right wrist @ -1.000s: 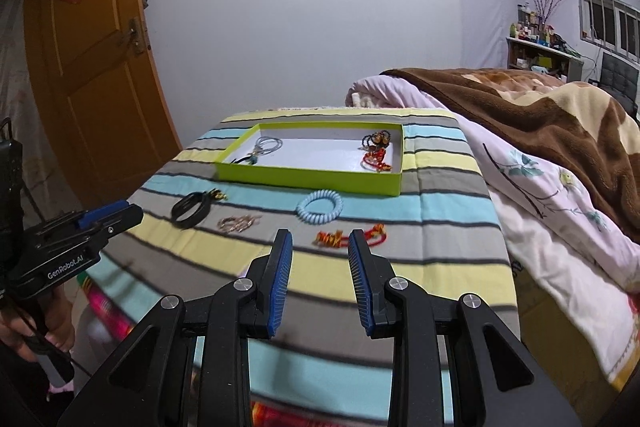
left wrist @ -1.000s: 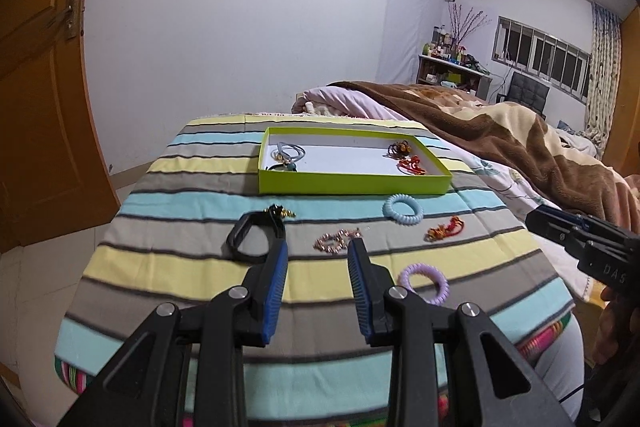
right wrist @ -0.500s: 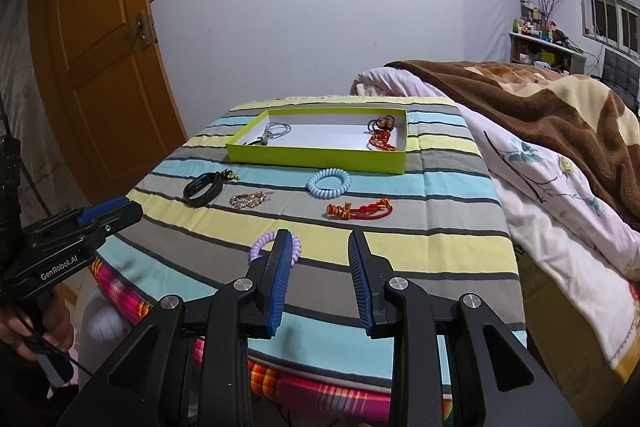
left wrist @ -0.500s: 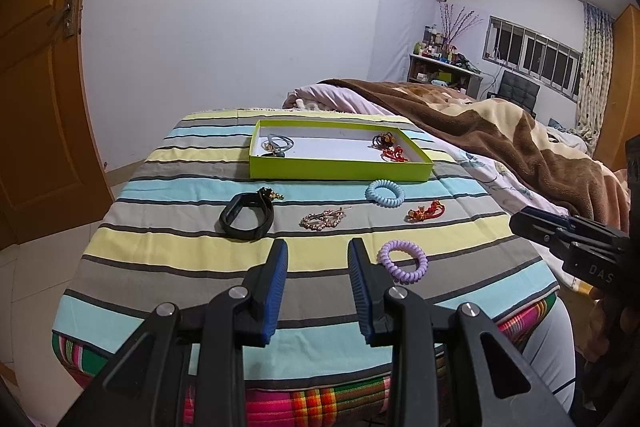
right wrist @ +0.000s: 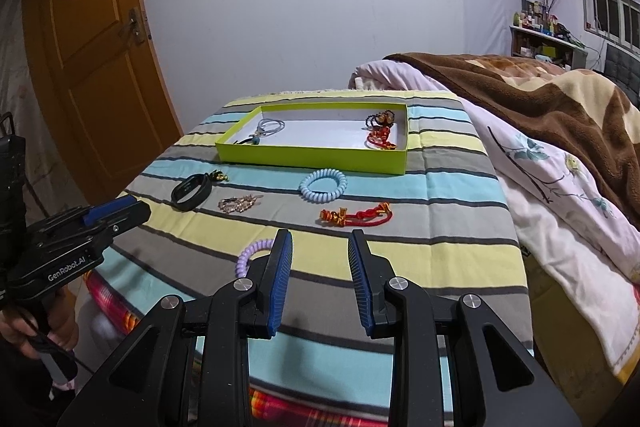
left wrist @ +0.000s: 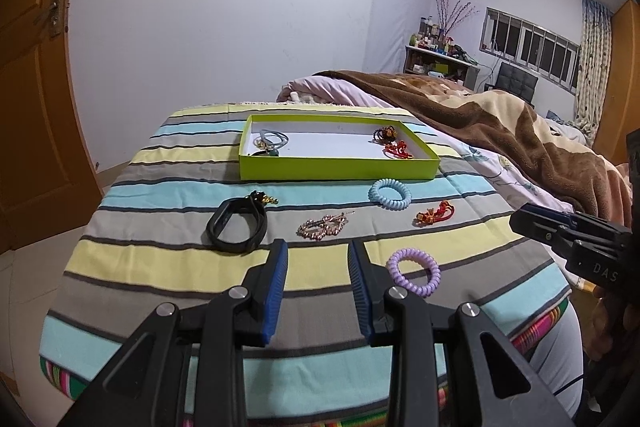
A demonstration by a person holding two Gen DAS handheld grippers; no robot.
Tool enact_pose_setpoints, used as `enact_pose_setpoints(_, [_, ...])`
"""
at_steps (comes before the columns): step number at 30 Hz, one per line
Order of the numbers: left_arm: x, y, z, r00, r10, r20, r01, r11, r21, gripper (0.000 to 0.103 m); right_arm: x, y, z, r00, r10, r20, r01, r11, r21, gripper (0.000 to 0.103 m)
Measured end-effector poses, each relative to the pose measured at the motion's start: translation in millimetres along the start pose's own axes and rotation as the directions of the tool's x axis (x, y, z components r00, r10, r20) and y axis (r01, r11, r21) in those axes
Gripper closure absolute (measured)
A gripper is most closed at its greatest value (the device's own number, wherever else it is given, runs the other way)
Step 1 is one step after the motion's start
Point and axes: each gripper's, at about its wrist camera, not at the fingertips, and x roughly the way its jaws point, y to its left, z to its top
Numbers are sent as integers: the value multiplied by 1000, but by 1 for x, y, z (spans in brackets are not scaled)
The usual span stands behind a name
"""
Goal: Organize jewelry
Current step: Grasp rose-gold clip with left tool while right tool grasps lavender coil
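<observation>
A lime-green box (left wrist: 340, 169) (right wrist: 312, 161) stands at the back of the striped table, with a grey cord necklace (left wrist: 272, 140) at its left end and red and dark bracelets (left wrist: 390, 141) at its right. In front of it lie a black bracelet (left wrist: 236, 229) (right wrist: 191, 190), a rose-gold chain (left wrist: 322, 227) (right wrist: 239, 203), a light blue coil tie (left wrist: 389, 194) (right wrist: 323, 185), a red cord bracelet (left wrist: 435, 215) (right wrist: 356, 215) and a purple coil tie (left wrist: 414, 271) (right wrist: 250, 255). My left gripper (left wrist: 316, 251) and right gripper (right wrist: 320, 239) hover open and empty over the near edge.
A bed with a brown blanket (left wrist: 500, 123) (right wrist: 560, 95) runs along the table's right side. An orange door (right wrist: 92, 67) stands at the left. A bright plaid skirt (right wrist: 312, 411) hangs below the table's front edge. A hand (right wrist: 24, 331) grips the left tool's handle.
Both views have drawn back from the table, so more of its front edge shows and the purple coil tie has come into the right wrist view. Both pairs of jaws stand as wide as before.
</observation>
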Motion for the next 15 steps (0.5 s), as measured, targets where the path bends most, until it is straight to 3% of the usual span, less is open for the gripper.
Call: enact_pose_setpoints(15, [62,2,11,996,-21,-88,24,999,35,70,49,3,0,995,43,-89,-42,999,11,73])
